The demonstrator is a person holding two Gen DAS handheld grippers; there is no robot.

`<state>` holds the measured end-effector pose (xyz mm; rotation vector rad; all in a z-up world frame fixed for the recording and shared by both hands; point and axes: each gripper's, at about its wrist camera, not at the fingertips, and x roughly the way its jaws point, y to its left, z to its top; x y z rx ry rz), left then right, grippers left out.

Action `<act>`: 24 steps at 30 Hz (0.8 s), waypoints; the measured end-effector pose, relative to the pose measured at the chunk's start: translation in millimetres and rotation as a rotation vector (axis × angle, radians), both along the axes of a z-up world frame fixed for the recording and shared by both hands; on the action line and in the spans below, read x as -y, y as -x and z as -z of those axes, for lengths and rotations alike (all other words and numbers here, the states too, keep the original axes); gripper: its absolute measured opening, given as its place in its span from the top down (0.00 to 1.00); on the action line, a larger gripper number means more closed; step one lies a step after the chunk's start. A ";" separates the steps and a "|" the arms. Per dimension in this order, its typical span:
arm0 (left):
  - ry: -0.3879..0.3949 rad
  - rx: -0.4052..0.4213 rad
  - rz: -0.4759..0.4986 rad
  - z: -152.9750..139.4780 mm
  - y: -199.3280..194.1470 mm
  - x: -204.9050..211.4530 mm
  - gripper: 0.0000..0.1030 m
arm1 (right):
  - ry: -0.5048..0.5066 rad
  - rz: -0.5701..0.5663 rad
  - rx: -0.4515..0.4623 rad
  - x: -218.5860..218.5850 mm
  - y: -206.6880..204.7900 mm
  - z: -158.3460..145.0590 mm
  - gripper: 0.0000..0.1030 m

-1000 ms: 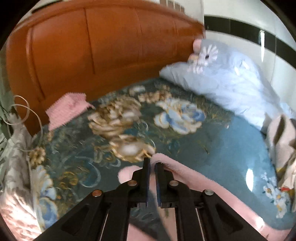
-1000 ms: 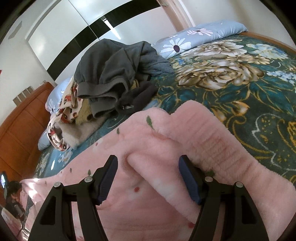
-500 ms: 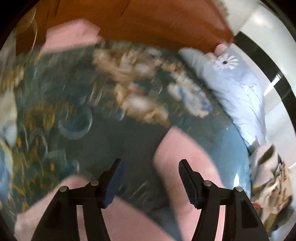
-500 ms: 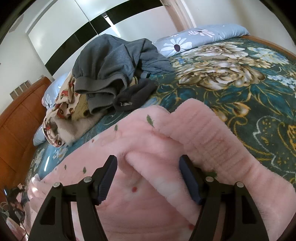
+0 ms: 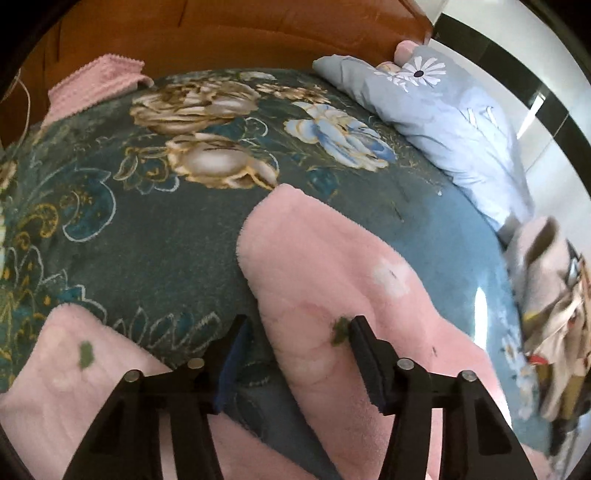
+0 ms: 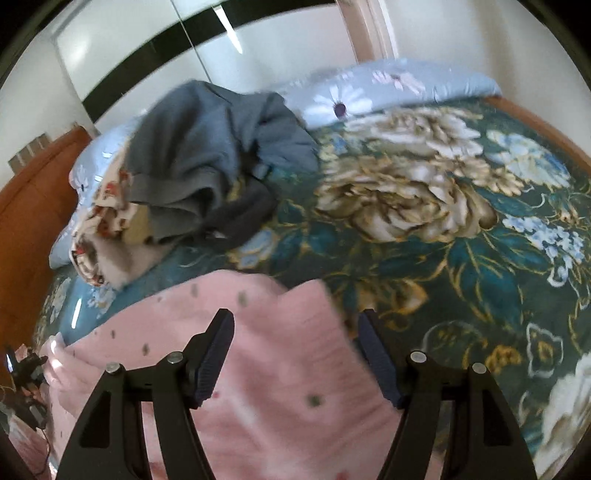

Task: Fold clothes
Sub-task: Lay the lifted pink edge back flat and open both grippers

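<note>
Bedroom, bed with floral teal spread [image 5: 155, 229] filling both views; pink fleece garment [image 5: 332, 266] lies flat on it at the near edge. Left view only: wooden headboard [image 5: 221, 33] at top, small pink knit piece [image 5: 96, 85] against it, blue daisy pillow [image 5: 443, 110] at right; one long lobe of the garment runs from bottom right up toward the spread's middle, rounded end pointing at the headboard, a second pink patch [image 5: 66, 369] at lower left with bare spread between them. Right view only: grey clothes pile [image 6: 207, 158] heaped on a floral cream item [image 6: 103, 221] at upper left, second daisy pillow [image 6: 369, 96] behind it, white wardrobe doors with a black band [image 6: 184, 37] at the back; here the garment spreads leftward from a corner near the right finger. Left gripper [image 5: 295, 339]: fingers spread and closing, straddling the lobe's near edge, pads not pressing the cloth. Right gripper [image 6: 295, 336]: fingers spread wide, garment corner lying between them, no pinch visible; frame is motion-blurred.
</note>
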<state>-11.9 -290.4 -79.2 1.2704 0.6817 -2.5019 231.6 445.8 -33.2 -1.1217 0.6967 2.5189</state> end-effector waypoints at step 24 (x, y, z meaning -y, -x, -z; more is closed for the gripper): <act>0.211 -0.104 0.053 -64.8 21.4 -39.4 0.86 | -0.025 0.249 -0.121 -62.8 26.7 -23.5 0.76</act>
